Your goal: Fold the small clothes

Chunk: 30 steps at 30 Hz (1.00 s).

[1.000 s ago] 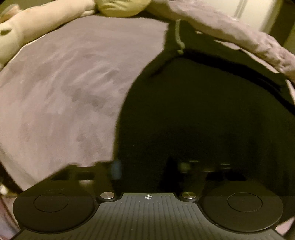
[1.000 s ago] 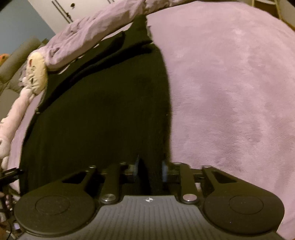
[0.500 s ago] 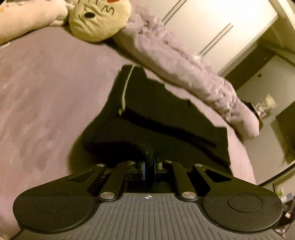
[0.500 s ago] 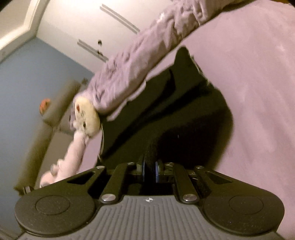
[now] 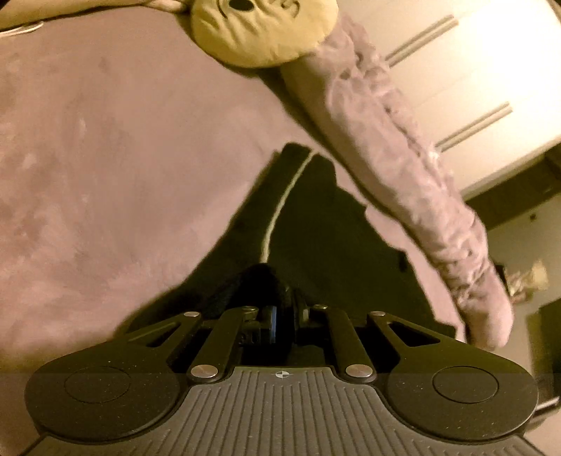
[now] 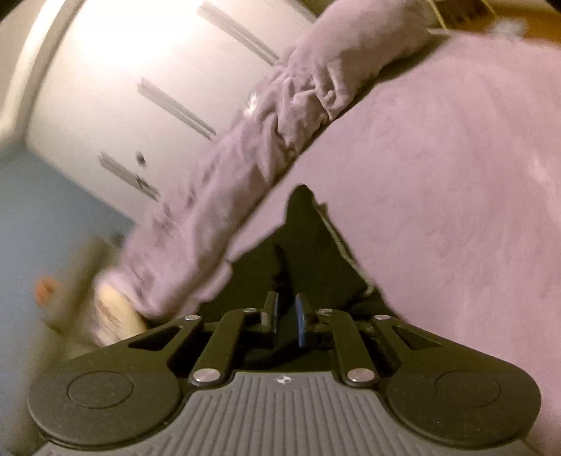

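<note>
Black garment (image 5: 315, 224), pale stripe along one seam: spread on the mauve bed cover (image 5: 115, 168), its near corners lifted. Left gripper (image 5: 284, 315): pinching a bunched black fold. Right gripper (image 6: 285, 312): nipping the black cloth. Rolled mauve blanket (image 5: 403, 175) along the bed's far edge; yellow plush toy (image 5: 263, 31) beside it.

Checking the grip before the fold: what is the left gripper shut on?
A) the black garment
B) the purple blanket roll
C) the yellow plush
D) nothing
A: the left gripper has a bunch of the black garment pinched between its closed fingers.
</note>
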Available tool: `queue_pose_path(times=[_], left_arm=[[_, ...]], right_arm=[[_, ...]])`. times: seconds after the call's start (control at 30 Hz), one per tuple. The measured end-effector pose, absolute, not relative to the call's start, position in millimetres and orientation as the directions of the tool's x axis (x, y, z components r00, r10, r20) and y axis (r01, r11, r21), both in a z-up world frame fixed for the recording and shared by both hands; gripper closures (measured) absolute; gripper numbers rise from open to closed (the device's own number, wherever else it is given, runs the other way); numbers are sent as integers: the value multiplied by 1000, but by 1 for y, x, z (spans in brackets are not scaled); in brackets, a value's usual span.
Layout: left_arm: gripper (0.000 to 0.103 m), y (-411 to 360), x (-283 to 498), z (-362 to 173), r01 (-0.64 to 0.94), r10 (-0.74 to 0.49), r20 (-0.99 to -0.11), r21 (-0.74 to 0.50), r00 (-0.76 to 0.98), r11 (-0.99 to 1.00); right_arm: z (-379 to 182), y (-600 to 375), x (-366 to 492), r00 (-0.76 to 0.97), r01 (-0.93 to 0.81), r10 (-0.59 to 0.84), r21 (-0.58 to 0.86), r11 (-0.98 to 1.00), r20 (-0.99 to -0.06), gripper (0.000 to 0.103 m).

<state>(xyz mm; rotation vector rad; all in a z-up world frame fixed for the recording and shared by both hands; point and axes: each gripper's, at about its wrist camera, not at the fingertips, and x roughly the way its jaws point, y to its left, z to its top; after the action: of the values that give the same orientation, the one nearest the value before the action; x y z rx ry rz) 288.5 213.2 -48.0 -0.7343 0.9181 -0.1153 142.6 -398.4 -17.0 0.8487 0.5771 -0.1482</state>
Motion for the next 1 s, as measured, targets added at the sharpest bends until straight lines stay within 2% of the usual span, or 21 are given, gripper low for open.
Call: queue_pose_path(times=[0.03,0.07,0.1,0.13,0.17,0.2,0.23,0.27,0.4,0.5,0.53,0.57,0.6,0.63,0.67,0.77,1.0], left_arm=[[89,207,289,-49,-174,-393,-693,-596,604,784],[80,202,287,-49,-139,-394,-702,-571,593,809],[72,197,284,-50,-109,-393,-710,-548,584,829],[58,193,280,-52,-82,-397,-719,-531,571,843],[50,191,275,-54,-63,-402,-726,-520,558,852],[48,191,267,-56,-51,-404,-732,-512,549,858],[43,190,261,-58,-42,-408,-734,-509,543,860],[38,190,253,-62,-34,-414,-737,-508,534,860],[36,195,229,-76,-66,-496,-725,-593,478,802],[41,196,220,-82,-98,-549,-701,-653,456,751],[47,194,221,-82,-91,-553,-701,-652,451,753],[59,190,222,-81,-76,-553,-702,-646,448,759],[67,188,222,-79,-58,-547,-707,-634,449,771],[80,186,223,-78,-46,-541,-711,-623,450,781],[90,185,224,-76,-37,-531,-715,-611,454,791],[93,185,223,-62,2,-521,-701,-596,487,803],[94,192,241,-12,55,-533,-576,-645,619,762]], right_arm=[[-18,-392,145,816,342,118,638,690,-565,91],[-20,-388,141,802,326,147,630,705,-579,91],[-22,-382,136,790,305,172,620,722,-588,85],[-23,-377,128,777,294,179,599,745,-604,72],[-24,-372,119,765,294,175,577,762,-620,64],[-28,-368,109,750,291,180,561,775,-636,50],[-31,-366,103,738,281,200,563,777,-645,44],[-36,-363,98,725,275,224,571,773,-652,44],[-51,-357,91,695,268,278,597,756,-663,44],[-62,-351,98,676,269,321,629,730,-663,44],[-65,-348,102,669,267,332,631,728,-665,46],[-66,-345,104,661,257,342,630,732,-668,49],[-66,-342,107,655,250,343,622,742,-673,63],[-66,-338,108,647,244,339,606,757,-683,82],[-67,-335,106,641,236,342,601,764,-687,89],[-58,-335,100,658,216,348,610,762,-668,91],[-21,-347,124,773,156,383,737,658,-506,92]])
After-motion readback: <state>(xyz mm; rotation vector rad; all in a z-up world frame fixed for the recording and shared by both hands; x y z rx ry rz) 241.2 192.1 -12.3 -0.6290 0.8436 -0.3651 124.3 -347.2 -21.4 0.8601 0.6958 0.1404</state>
